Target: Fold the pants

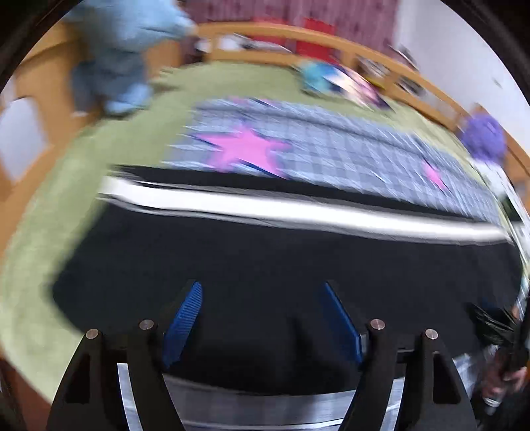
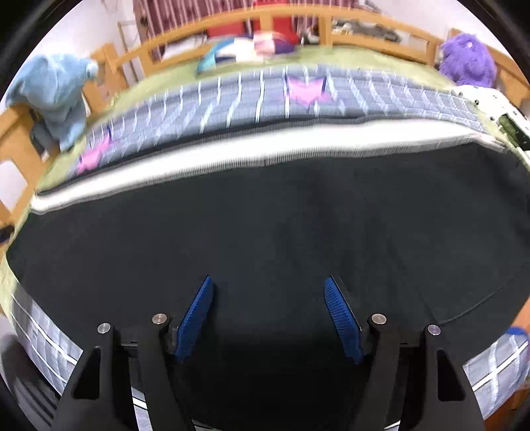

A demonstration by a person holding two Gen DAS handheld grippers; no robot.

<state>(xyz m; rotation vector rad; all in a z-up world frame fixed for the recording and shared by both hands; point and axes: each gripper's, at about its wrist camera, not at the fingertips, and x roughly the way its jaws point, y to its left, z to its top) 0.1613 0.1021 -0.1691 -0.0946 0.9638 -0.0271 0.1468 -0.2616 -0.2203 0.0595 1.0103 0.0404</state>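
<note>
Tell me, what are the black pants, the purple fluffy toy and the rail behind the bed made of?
The black pants look like soft matte knit cloth, with a ribbed white stripe; blur hides the weave. The purple toy seems to be plush: its outline is shaggy and fuzzy. The rail looks like light varnished wood, an even honey colour with a slight sheen.

The pants lie spread on the blanket directly below and ahead of the right gripper, on the bed. Beyond them (past the blanket's far edge) runs the wooden rail, one stuffed toy far left, another far right.
</note>
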